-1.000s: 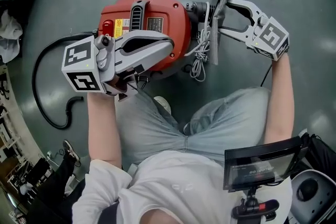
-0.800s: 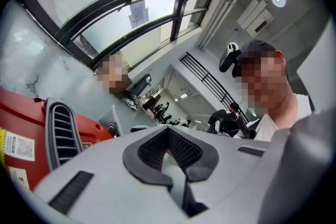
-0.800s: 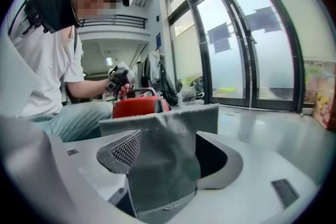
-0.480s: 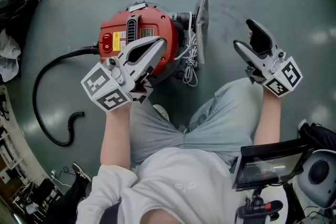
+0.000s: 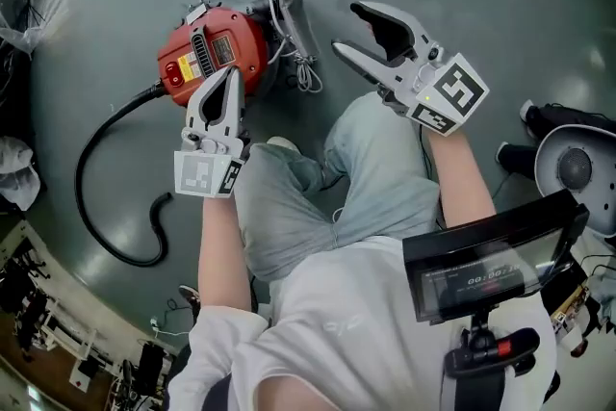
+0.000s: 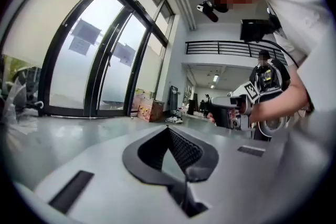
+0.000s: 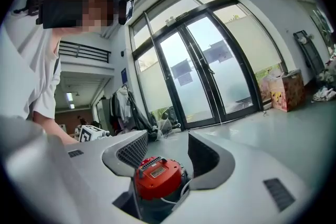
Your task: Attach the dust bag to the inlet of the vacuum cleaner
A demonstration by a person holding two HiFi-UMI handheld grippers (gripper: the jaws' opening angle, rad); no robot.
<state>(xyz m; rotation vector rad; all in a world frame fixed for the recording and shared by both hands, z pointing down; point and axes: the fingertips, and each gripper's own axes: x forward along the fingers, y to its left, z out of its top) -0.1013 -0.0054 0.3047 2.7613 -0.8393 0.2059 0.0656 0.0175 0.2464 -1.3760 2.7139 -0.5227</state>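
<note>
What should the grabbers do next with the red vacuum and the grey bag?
Probably just pull both away and rest. The flat grey dust bag stands against the round red vacuum cleaner, seemingly attached, though the joint is too small to confirm. The left gripper is shut and empty. The right gripper is open; its jaws have just been closing, with nothing between them.

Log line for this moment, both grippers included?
left gripper shut, empty | right gripper open, empty, jaws just closing partway | dust bag at red vacuum cleaner side, not gripped
</note>
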